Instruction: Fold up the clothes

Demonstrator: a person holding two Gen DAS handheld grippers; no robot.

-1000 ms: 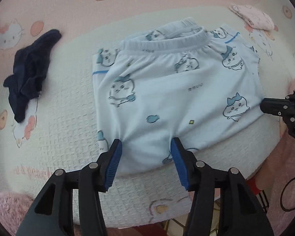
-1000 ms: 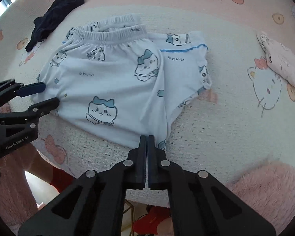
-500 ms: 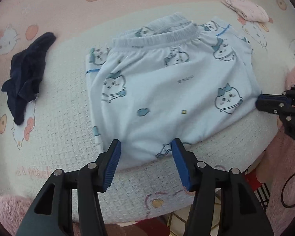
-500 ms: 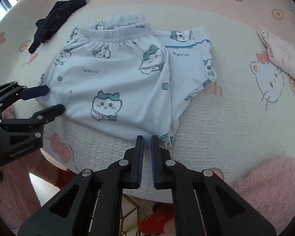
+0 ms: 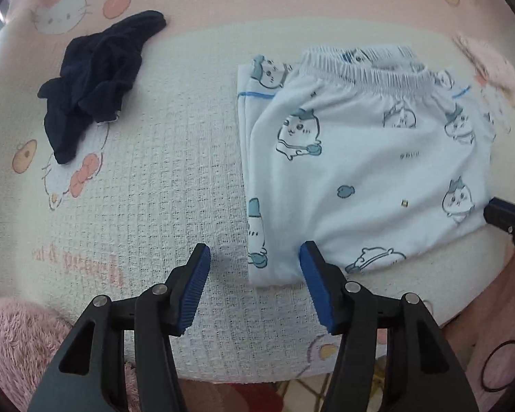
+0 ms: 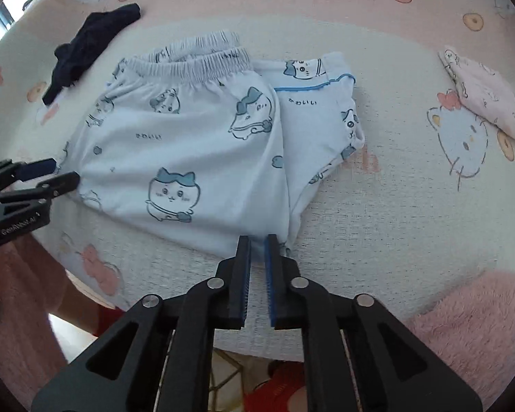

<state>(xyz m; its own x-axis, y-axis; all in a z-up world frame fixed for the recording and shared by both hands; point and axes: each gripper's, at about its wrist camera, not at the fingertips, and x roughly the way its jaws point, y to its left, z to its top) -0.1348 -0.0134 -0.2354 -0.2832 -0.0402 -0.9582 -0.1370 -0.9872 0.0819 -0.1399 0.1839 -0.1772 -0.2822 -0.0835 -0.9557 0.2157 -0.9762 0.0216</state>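
Pale-blue pajama shorts [image 5: 367, 171] lie folded on the waffle-weave blanket [image 5: 175, 178], waistband far, hem near. Left claw [image 5: 254, 271], spread and empty, straddles the near-left corner. Right claw [image 6: 256, 250], slightly parted, holds nothing at the near-right hem.

My right tongs [image 5: 508, 219] cut off by frame edge, right of left tongs [image 5: 254, 264]. Pink garment [image 5: 491, 65] blurry far right. Shorts [image 6: 189, 144] print text unreadable.

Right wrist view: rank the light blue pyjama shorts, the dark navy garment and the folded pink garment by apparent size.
1. light blue pyjama shorts, clearly largest.
2-3. dark navy garment and folded pink garment: similar; both crumpled or folded near the fisheye edge, so no ranking.
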